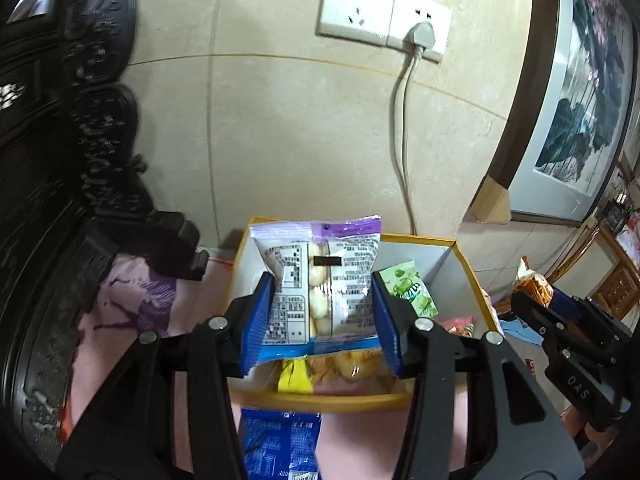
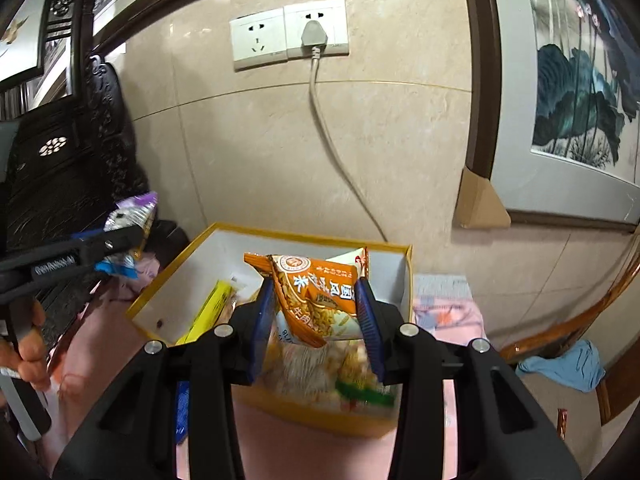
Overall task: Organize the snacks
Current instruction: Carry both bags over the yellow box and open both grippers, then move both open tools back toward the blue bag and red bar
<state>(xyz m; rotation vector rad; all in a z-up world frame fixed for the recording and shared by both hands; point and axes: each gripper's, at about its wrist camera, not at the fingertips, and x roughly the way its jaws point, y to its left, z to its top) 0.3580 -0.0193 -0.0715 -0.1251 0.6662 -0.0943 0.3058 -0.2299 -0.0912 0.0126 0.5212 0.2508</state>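
My left gripper (image 1: 323, 312) is shut on a purple-and-clear snack bag (image 1: 320, 284) and holds it over the yellow-rimmed box (image 1: 468, 268). The box holds a green packet (image 1: 410, 288), a yellow packet (image 1: 294, 376) and other snacks. My right gripper (image 2: 316, 320) is shut on an orange snack bag (image 2: 316, 296) above the same box (image 2: 408, 280), which shows a yellow packet (image 2: 212, 308) and several mixed snacks. The right gripper with its orange bag shows at the right of the left wrist view (image 1: 536, 284); the left gripper with its purple bag shows at the left of the right wrist view (image 2: 128, 220).
A blue packet (image 1: 280, 444) lies on the pink cloth (image 1: 128, 320) in front of the box. Dark carved furniture (image 1: 48, 160) stands left. The tiled wall behind has a socket with a plugged cable (image 1: 404, 120). A framed painting (image 2: 580, 100) leans at right, beside a wooden chair with blue cloth (image 2: 564, 364).
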